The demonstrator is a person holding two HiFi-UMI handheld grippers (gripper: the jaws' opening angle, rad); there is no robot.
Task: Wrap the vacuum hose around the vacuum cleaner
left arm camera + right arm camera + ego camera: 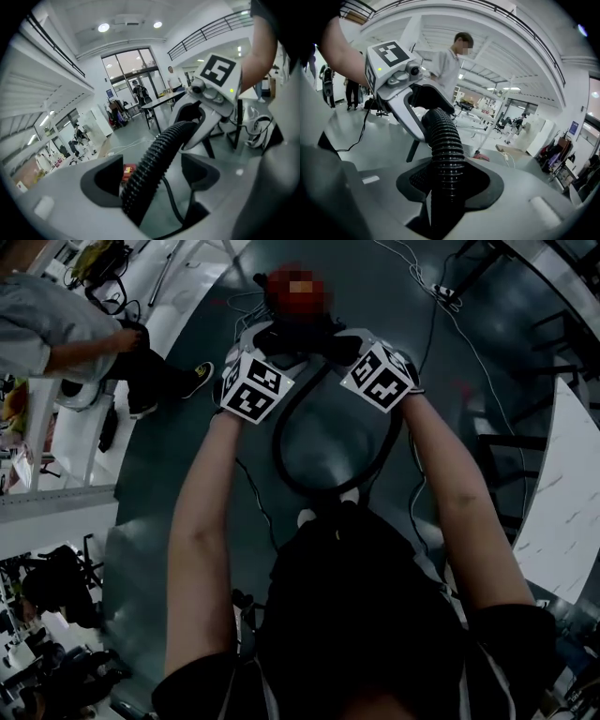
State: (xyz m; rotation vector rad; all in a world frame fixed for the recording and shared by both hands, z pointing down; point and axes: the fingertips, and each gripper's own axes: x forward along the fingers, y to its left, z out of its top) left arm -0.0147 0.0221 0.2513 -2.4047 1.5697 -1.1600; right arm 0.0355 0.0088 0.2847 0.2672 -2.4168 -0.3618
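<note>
Reaching toward 12 o'clock in the head view, with the black corrugated plastic vacuum hose point(278, 446) strung between the 2 tools and sagging in 1 loop back toward 6 o'clock, close to the white shoes point(306, 517). Beyond, at 12 o'clock on the grey floor point(187, 484), the red vacuum cleaner point(277, 285), partly masked.

Left gripper point(154, 177): spread as wide as can be, gripping nothing. Hose threaded through the gap, leaning toward the 9 o'clock pad and clear of the 3 o'clock pad. Right gripper point(450, 180): about half closed and clamped on the hose, ribs pinched between both pads.

Likely trouble from here: only 1 real grip, so the springy ribbed hose is apt to slide out of the open left jaws and drop the loop to the floor. Could also twist in the right pads under its own weight, or spring back off the cleaner if wound slack. Low loop at 6 o'clock liable to catch the shoes or the thin black cable point(255, 498) on the floor, dragging the cleaner sideways.
</note>
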